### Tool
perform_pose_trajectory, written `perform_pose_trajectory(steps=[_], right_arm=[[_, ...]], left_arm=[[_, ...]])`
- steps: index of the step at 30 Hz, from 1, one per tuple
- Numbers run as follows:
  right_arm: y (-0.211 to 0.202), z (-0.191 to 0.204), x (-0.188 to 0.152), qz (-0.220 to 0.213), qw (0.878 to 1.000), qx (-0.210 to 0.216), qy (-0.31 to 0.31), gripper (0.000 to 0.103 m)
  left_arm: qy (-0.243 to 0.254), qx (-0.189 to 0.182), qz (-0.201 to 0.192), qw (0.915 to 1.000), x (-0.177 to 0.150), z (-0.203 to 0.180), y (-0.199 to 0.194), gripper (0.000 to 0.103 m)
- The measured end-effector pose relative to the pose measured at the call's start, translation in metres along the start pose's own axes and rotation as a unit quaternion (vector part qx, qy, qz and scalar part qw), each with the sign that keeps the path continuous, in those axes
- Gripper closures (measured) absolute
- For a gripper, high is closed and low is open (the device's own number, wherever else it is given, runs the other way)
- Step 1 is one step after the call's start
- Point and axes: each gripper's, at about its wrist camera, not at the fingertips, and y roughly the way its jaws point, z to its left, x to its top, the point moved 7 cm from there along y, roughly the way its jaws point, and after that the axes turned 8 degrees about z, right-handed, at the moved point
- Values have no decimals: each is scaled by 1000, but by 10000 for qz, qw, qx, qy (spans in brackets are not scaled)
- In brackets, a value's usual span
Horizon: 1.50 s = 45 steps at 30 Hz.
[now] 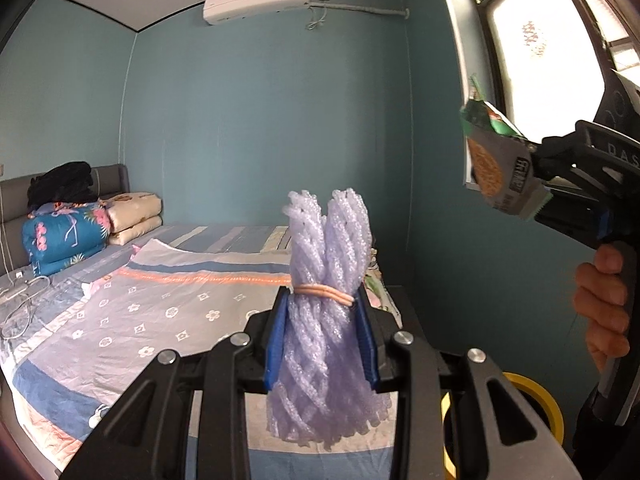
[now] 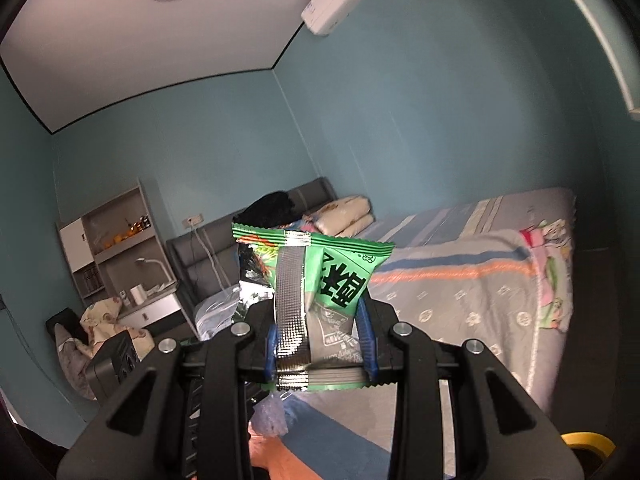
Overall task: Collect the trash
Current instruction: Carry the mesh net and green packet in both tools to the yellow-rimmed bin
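Observation:
My left gripper is shut on a bundle of pale purple foam netting tied with a peach rubber band; the bundle stands upright between the blue pads, held above the bed. My right gripper is shut on a green snack wrapper with a silver seam, also lifted over the bed. In the left wrist view the right gripper appears at the right, holding the same wrapper near the window, with a hand on its handle.
A bed with a patterned grey, blue and orange cover fills the room below. Folded quilts and dark clothes lie at the headboard. A yellow-rimmed bin sits low at the right. A shelf unit stands beside the bed.

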Motion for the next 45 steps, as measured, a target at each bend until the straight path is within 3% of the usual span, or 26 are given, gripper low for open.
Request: perform_pose_trajectory(steps=[8,17,27,34,40,45], right_arm=[[-73,-19,-11,-417,9963,-744,127,73],[-140,-83,-64,-319,9799,-1801,802,72],[-155,-149,-116,-49,9581,-2439,1503,72],[-145,-185,-144,411,9449,-2719,1777,72],[-127,-206,-176,1028,9211,-3185,1990,72],[-121,-216,-201,1363,9105,-3288,2106,72]], left_arm=[[227,-265,70,9994,-1,-34,0,73],[412,-640,360,9965,-14,-77,20,73],[742,-1081,525,9900,-31,-130,50,73],[701,-1479,1244,9786,-67,-161,96,73],[793,-1385,1721,9721,-94,-171,130,73],[735,-1467,2080,9643,-115,-173,153,73]])
